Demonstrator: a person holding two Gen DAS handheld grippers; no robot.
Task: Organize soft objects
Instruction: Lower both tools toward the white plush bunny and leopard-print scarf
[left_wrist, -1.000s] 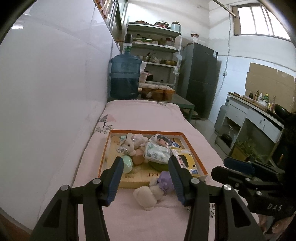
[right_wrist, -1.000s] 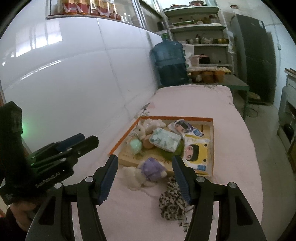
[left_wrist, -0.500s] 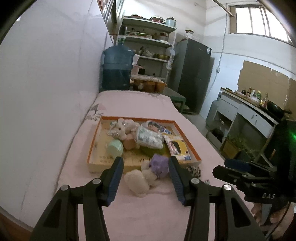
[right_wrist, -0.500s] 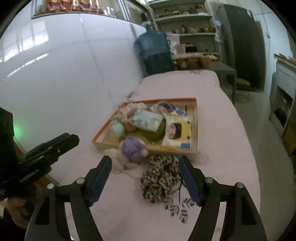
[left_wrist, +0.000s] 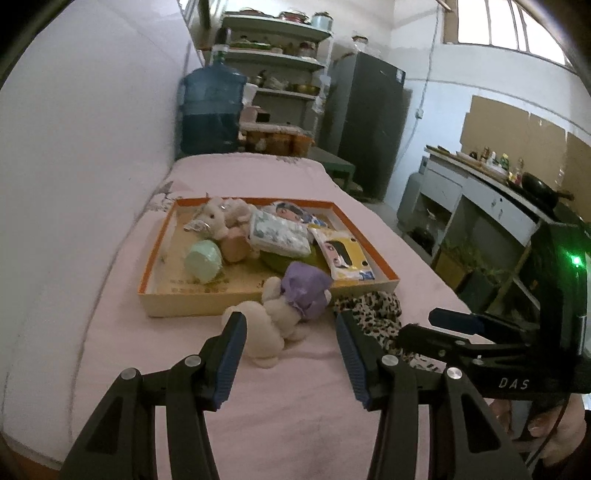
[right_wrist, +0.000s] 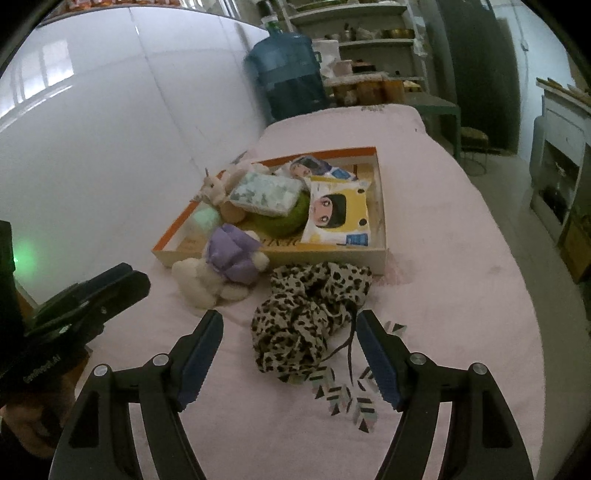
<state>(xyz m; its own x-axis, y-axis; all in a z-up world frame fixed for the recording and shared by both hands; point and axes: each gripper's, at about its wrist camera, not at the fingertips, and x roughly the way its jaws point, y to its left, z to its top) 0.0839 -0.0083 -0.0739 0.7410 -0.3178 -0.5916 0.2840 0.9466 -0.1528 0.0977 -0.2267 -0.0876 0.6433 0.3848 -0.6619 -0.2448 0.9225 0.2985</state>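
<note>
Right wrist: leopard cloth (right_wrist: 306, 317) before spread hand-held gripper (right_wrist: 288, 325).

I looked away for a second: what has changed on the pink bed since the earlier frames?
Both open grippers drew back and lower: the left gripper now frames the white plush toy in purple, the right gripper the leopard-print cloth. Nothing was grasped or released. The orange-rimmed tray and its contents stayed put.

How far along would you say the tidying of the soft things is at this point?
Mostly done: the unicorn, tissue packs and other soft items already lie in the tray. Nothing is in hand; the left gripper and right gripper are both open. Left: the bunny and the leopard cloth, both on the bed in front of the tray.
</note>
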